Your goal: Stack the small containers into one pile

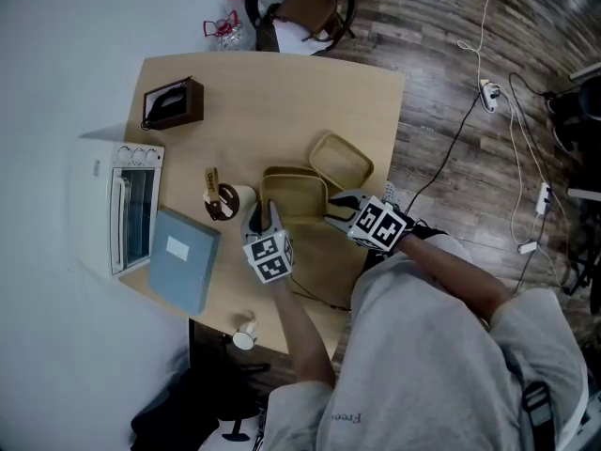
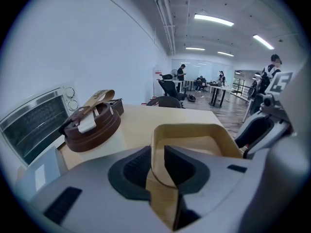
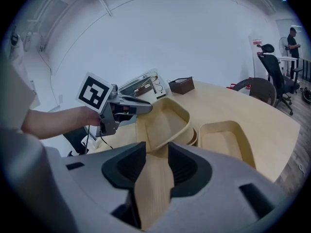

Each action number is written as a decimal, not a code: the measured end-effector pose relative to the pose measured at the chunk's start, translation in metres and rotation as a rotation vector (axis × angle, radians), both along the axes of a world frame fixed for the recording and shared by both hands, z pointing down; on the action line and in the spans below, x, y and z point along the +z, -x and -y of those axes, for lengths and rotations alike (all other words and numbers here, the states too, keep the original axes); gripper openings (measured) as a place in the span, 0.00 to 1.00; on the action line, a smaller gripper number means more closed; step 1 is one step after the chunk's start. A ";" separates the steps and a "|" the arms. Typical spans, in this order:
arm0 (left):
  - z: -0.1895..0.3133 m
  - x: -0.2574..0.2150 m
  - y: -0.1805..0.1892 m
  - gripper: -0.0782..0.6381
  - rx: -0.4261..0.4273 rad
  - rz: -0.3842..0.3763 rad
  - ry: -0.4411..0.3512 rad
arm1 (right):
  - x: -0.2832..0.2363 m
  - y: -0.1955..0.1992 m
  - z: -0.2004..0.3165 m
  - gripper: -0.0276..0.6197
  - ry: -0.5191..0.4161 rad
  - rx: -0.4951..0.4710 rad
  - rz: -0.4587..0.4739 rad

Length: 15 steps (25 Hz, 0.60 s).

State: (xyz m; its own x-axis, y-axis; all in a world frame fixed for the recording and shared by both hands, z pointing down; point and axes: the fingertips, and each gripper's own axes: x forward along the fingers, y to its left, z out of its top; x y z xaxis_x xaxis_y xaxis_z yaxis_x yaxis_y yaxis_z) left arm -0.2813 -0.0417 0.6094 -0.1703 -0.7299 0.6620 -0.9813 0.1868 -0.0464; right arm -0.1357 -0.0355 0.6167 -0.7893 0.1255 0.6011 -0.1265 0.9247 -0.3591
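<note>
Stacking partway done: one small container (image 1: 296, 195) is pinched at opposite rims by left tool (image 1: 265, 216) and right tool (image 1: 338, 206), held over a second container (image 3: 195, 135); a third container (image 1: 343, 163) is left beside them on the desk (image 1: 272, 111).

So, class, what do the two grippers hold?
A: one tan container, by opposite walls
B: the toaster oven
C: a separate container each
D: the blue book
A: the left gripper and the right gripper each pinch a wall of the same tan container, facing each other across it.
</note>
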 end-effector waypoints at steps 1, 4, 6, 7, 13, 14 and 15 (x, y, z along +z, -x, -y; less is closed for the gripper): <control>0.001 0.003 0.000 0.22 -0.001 0.004 0.008 | 0.002 0.000 0.002 0.27 -0.003 0.000 -0.005; 0.006 0.011 0.002 0.22 -0.006 0.013 0.023 | 0.008 0.002 0.005 0.27 -0.018 -0.002 -0.019; 0.008 0.016 0.005 0.22 -0.016 0.015 0.025 | 0.012 0.003 0.006 0.26 -0.024 -0.006 -0.030; 0.008 0.019 0.006 0.22 -0.023 0.015 0.026 | 0.014 0.004 0.006 0.25 -0.025 -0.009 -0.036; 0.013 0.028 0.016 0.22 -0.052 0.013 0.024 | 0.022 0.012 0.005 0.24 -0.008 -0.018 -0.056; 0.014 0.029 0.017 0.22 -0.056 0.013 0.021 | 0.024 0.013 0.005 0.24 -0.002 -0.014 -0.056; 0.014 0.030 0.018 0.22 -0.061 0.013 0.017 | 0.025 0.015 0.006 0.25 0.004 -0.010 -0.054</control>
State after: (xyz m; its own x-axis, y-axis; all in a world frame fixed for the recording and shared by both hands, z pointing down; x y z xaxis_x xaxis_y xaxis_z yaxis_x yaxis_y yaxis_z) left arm -0.2994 -0.0562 0.6393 -0.2229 -0.7064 0.6718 -0.9673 0.2456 -0.0628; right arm -0.1502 -0.0414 0.6416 -0.7541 0.1356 0.6427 -0.1367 0.9247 -0.3554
